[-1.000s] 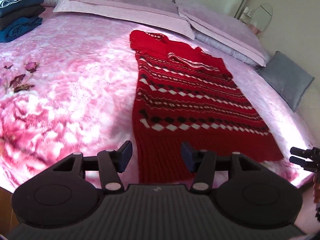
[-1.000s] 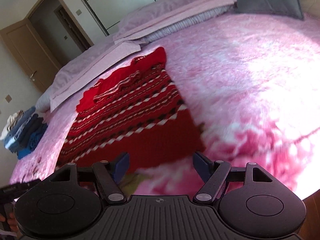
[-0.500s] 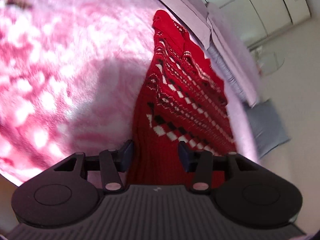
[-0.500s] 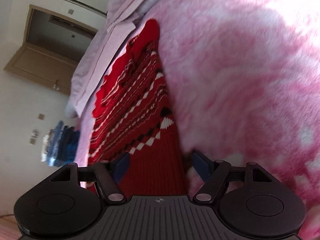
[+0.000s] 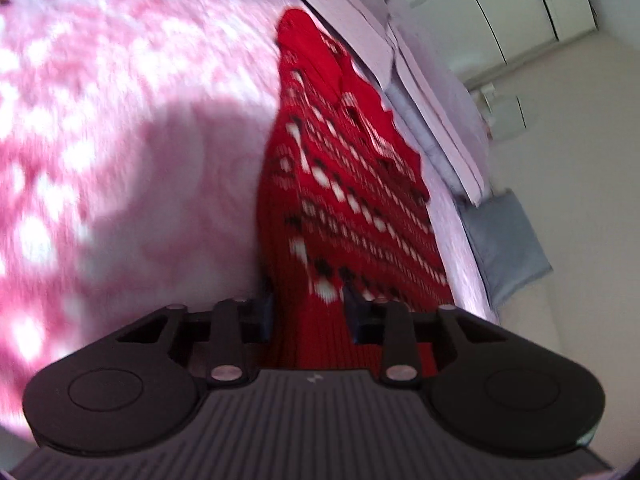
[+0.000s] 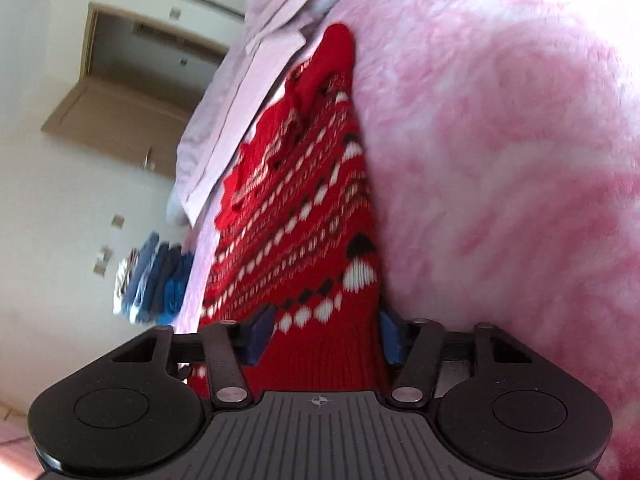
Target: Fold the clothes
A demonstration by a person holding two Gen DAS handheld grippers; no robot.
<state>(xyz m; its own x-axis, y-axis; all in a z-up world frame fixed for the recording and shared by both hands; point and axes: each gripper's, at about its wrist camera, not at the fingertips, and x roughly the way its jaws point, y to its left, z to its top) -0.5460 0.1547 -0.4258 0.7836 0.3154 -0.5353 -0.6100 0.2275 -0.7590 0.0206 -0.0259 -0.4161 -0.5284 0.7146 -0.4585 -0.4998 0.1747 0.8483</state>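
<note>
A red knitted sweater [image 5: 352, 184] with white and black diamond bands lies flat on the pink fluffy blanket [image 5: 120, 120], neck end toward the pillows. My left gripper [image 5: 309, 312], rolled on its side, has the sweater's plain red hem at one bottom corner between its jaws, which are closing. In the right wrist view the same sweater [image 6: 304, 216] runs away from my right gripper [image 6: 326, 336], whose jaws are closing around the other hem corner. Fabric fills both gaps, and the pads do not clearly pinch it. Neither view shows the other gripper.
Pale lilac pillows [image 5: 432, 92] line the head of the bed, with a grey cushion [image 5: 504, 248] by the far edge. A stack of folded blue clothes [image 6: 156, 276] sits on the bed's far side. A wooden door [image 6: 120, 112] and white wardrobes [image 5: 520, 12] stand beyond.
Both grippers came down to the sweater's hem and rolled onto their sides. Their jaws have narrowed around the red fabric, which was clear of them a second ago.
</note>
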